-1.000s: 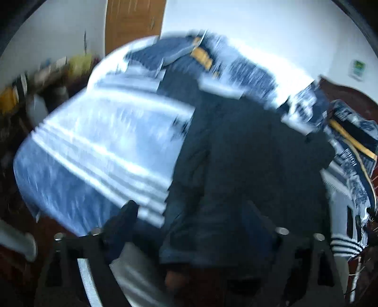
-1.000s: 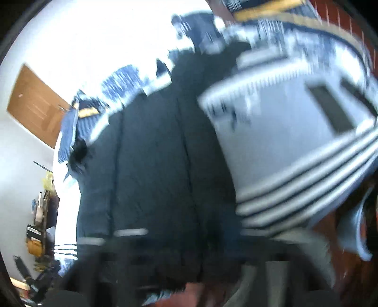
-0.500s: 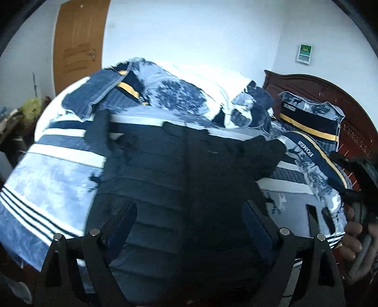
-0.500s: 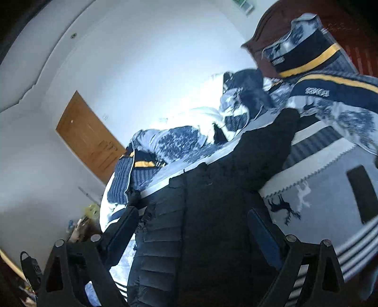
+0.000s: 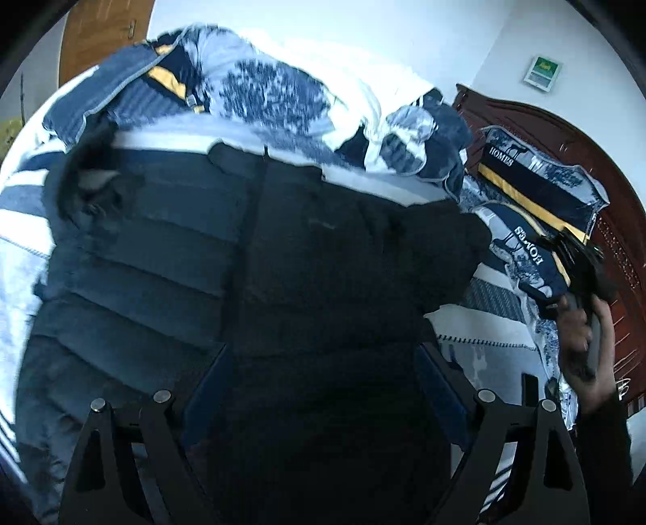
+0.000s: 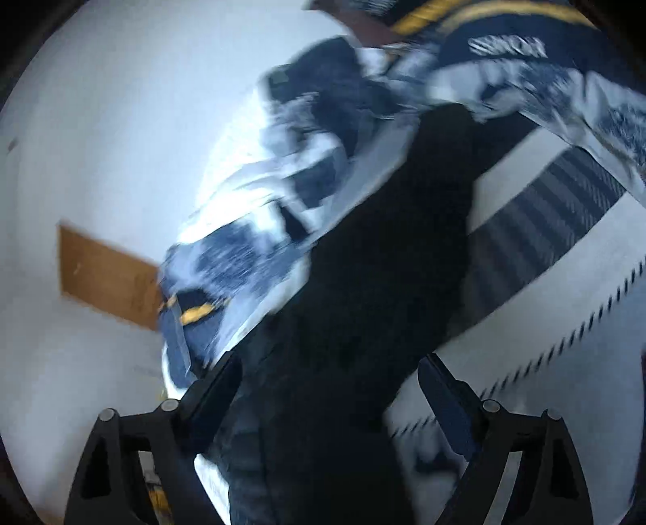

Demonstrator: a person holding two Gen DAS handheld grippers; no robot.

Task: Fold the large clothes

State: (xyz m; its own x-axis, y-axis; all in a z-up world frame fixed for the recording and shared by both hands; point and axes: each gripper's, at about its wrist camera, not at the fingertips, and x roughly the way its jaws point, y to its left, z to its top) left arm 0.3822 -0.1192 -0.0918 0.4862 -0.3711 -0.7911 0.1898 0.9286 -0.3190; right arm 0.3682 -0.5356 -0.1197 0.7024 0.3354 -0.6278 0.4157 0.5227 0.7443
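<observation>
White-walled bedroom, blue-and-white patterned bedspread (image 5: 250,93) over the bed, dark carved wooden headboard (image 5: 597,169) at one end.

Left gripper (image 5: 319,387) open, fingers wide apart, nothing between them but the cloth lying below. Black quilted puffer jacket (image 5: 250,250) spread flat on the bedspread, directly ahead of and under the left gripper, hem nearest the fingers, collar at the far side. One sleeve reaching out sideways toward the headboard, the other bunched at the opposite shoulder.

Right gripper (image 6: 323,400) also open, fingers well apart, gripping nothing; blurred view. Jacket sleeve (image 6: 403,250) running from between those fingers away toward the pillows, lying on the bedspread. Seen from the left wrist: right gripper (image 5: 581,262) held in a hand (image 5: 581,343) just beside the headboard, past the end of the sleeve, near the pillows.

Navy pillow with yellow stripe (image 5: 537,177) propped against the headboard, lettered "HOMES" in white. Second matching pillow (image 5: 525,250) in front of it, same word printed, seen turned round. Same lettering blurred and unreadable in the right wrist view.

Small green-and-white wall plate (image 5: 543,72) above the headboard, text too small to read. Brown wooden door (image 5: 105,36) across the room from the headboard.
</observation>
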